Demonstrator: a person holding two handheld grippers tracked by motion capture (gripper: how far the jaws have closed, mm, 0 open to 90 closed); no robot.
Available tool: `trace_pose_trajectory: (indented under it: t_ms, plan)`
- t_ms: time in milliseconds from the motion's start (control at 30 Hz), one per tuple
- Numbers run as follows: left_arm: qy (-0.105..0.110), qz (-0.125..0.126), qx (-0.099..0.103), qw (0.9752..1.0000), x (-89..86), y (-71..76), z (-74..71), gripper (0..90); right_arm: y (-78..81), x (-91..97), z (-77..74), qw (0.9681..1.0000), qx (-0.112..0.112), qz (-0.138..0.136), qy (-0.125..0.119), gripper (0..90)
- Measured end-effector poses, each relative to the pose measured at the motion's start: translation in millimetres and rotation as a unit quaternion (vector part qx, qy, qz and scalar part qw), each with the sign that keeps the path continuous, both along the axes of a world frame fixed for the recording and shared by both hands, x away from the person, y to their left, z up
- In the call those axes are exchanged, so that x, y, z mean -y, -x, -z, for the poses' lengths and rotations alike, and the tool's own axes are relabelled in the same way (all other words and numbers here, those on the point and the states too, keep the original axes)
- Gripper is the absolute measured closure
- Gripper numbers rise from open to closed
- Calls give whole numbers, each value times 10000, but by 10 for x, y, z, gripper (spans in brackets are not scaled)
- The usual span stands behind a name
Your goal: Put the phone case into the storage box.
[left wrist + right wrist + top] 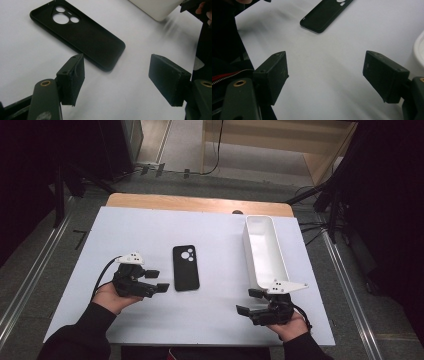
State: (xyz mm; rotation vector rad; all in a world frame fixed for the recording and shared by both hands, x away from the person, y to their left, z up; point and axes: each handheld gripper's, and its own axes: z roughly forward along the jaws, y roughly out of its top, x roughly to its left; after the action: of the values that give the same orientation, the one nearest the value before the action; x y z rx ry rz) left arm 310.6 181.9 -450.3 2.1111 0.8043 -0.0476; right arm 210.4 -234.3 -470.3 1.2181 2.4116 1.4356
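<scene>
Black phone case (186, 268) lies flat on the white tabletop (140, 230), just beyond the left claw (156, 280), whose jaws gape empty. Right claw (248, 301) is likewise spread, beside the white bin (265, 251). So thin a case may skid away if a jaw nudges its edge.

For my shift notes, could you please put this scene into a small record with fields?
surface: white table top
phone case: black phone case, lying flat near the middle, camera cut-outs at its far end
tray: long white tray, at the right side, nothing seen inside
left gripper: left gripper, open, just left of the phone case, not touching it
right gripper: right gripper, open, near the tray's near end, nothing between the jaws
held items: none
</scene>
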Motion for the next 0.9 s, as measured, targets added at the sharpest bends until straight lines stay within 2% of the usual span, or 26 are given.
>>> trace_pose_trajectory:
  t_ms: [367, 900]
  plan:
    - [-43, 46, 55, 10000, 140, -112, -19, 288, 2, -3, 2, 10000, -16, -2, 4, 188]
    - [-37, 80, 110, 9999, 285, -202, -25, 288, 0, -5, 8, 10000, -33, -3, 7, 188]
